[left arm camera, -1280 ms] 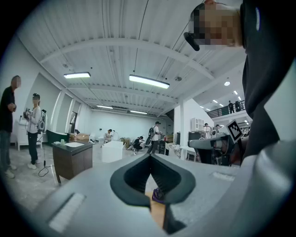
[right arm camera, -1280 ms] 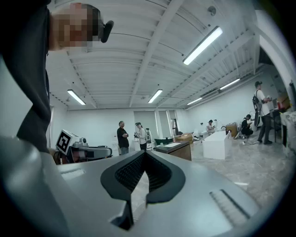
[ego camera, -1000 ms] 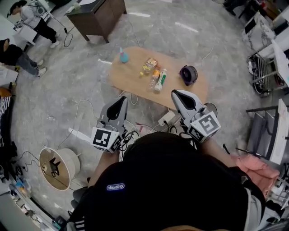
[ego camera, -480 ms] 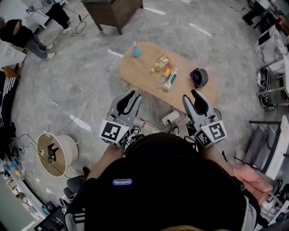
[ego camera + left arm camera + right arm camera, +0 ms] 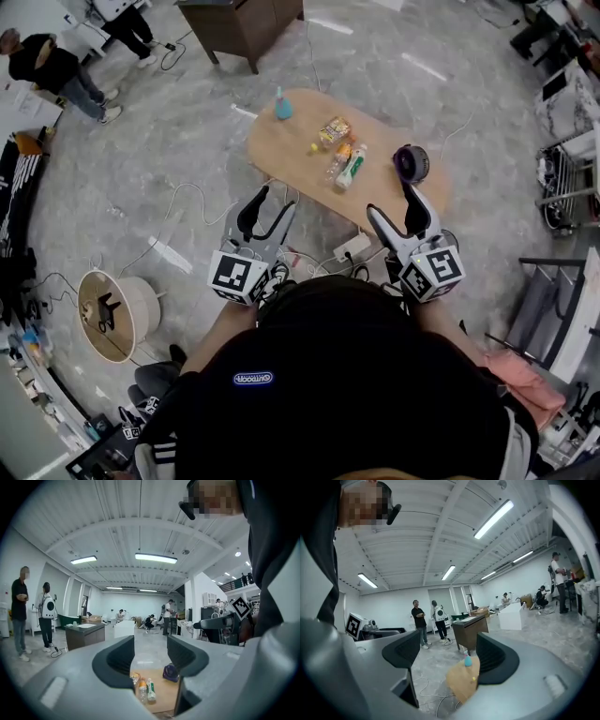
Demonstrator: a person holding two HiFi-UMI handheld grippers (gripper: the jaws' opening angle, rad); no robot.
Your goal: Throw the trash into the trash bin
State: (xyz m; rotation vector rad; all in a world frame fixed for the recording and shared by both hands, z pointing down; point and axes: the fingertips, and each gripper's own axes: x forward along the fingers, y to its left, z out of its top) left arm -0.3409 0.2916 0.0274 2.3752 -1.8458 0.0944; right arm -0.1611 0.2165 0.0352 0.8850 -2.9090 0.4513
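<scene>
Trash lies on a low oval wooden table (image 5: 281, 150): a yellow snack bag (image 5: 335, 129), a clear bottle with an orange cap (image 5: 338, 162), a green and white bottle (image 5: 353, 167) and a small yellow scrap (image 5: 313, 147). A purple round container (image 5: 411, 162) sits at the table's right end. My left gripper (image 5: 270, 204) hangs open short of the table's near edge, with nothing between its fingers. My right gripper (image 5: 394, 208) has just been opening and stands wide with nothing in it. In the left gripper view (image 5: 151, 656) the bottles (image 5: 143, 691) show between the jaws.
A blue cone-shaped bottle (image 5: 282, 106) stands at the table's far left. A round beige bin (image 5: 117, 314) sits on the floor to the left. Cables and a power strip (image 5: 349, 247) lie under the table's near edge. A brown desk (image 5: 248, 23) and people (image 5: 56, 70) are farther off.
Both grippers' jaws went from closed to wide open. Both grippers moved forward, closer to the table's near edge, and the head view shifted slightly.
</scene>
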